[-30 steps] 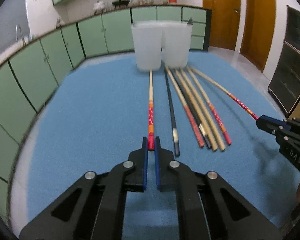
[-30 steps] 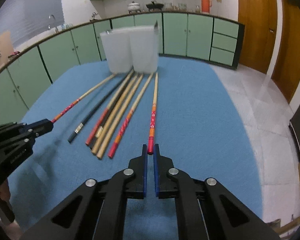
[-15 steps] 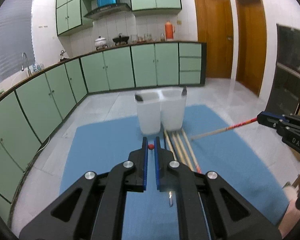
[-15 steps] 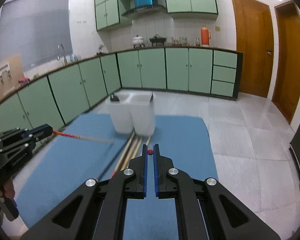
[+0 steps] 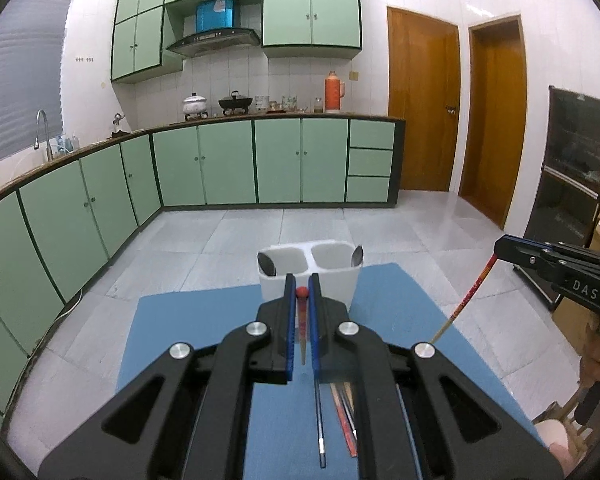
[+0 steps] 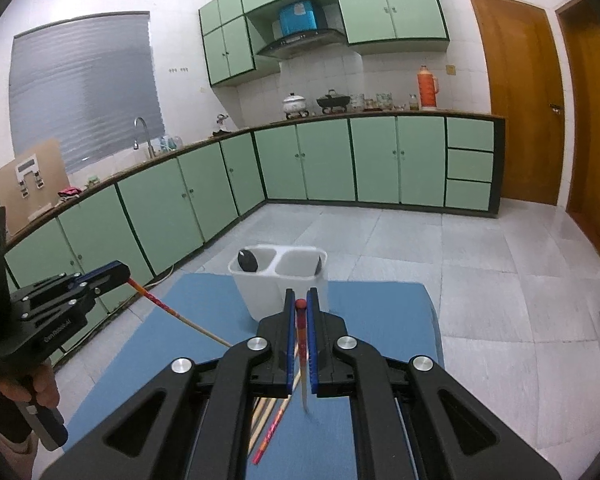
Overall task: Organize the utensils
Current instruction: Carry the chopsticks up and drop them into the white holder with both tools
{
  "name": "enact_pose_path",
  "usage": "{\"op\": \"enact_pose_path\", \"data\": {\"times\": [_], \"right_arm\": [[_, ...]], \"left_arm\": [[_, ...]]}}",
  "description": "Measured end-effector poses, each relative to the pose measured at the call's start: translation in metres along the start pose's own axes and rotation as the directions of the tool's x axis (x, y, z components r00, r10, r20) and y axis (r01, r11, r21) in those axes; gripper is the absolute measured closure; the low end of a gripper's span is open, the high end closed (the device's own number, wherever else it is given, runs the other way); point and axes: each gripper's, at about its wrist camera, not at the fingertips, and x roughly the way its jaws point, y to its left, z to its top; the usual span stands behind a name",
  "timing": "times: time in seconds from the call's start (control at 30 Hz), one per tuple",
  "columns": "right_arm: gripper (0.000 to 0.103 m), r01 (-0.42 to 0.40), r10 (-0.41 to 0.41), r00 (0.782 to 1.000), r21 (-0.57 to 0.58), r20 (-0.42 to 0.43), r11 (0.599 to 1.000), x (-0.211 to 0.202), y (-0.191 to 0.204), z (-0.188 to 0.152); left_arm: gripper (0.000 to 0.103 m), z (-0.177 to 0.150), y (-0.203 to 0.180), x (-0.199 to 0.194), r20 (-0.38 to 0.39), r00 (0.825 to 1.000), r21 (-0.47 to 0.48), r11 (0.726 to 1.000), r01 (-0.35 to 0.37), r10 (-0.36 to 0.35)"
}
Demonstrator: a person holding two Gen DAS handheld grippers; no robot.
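The left gripper [image 5: 302, 292] is clamped on the red end of a wooden chopstick [image 5: 301, 320] that hangs beneath it above the blue mat [image 5: 188, 344]; the right gripper [image 6: 300, 304] pinches a matching red-tipped chopstick [image 6: 301, 344] likewise. The white two-compartment plastic holder [image 5: 308, 276], a dark spoon [image 5: 267, 263] in each cell, stands at the mat's far edge. The remaining loose chopsticks [image 5: 342, 412] lie on the mat below both grippers.

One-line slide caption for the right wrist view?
Right tool shut on a red-tipped chopstick, raised toward the white two-compartment holder on the blue mat.
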Motion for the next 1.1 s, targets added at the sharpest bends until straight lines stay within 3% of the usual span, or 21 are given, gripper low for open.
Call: {"op": "enact_pose_path", "data": {"times": [0.4, 0.73, 0.9, 1.1], "right_arm": [[0.098, -0.028, 0.034, 0.993, -0.050, 0.110, 0.998, 0.001, 0.012, 0.061], [0.098, -0.045, 0.055, 0.982, -0.063, 0.180, 0.997, 0.027, 0.015, 0.121], [0.098, -0.032, 0.044, 0.984, -0.070, 0.175, 0.997, 0.059, 0.014, 0.140], [0.098, -0.016, 0.027, 0.991, -0.085, 0.134, 0.996, 0.104, 0.012, 0.141]], "left_arm": [[0.098, 0.038, 0.015, -0.020, 0.118, 0.993, -0.047, 0.999, -0.003, 0.008], [0.098, 0.085, 0.018, -0.019, 0.235, 0.972, -0.058, 0.998, -0.009, 0.022], [0.098, 0.108, 0.013, 0.007, 0.272, 0.962, -0.047, 0.999, -0.026, 0.038], [0.098, 0.120, 0.005, 0.066, 0.258, 0.966, -0.016, 1.000, -0.015, 0.019]]}}
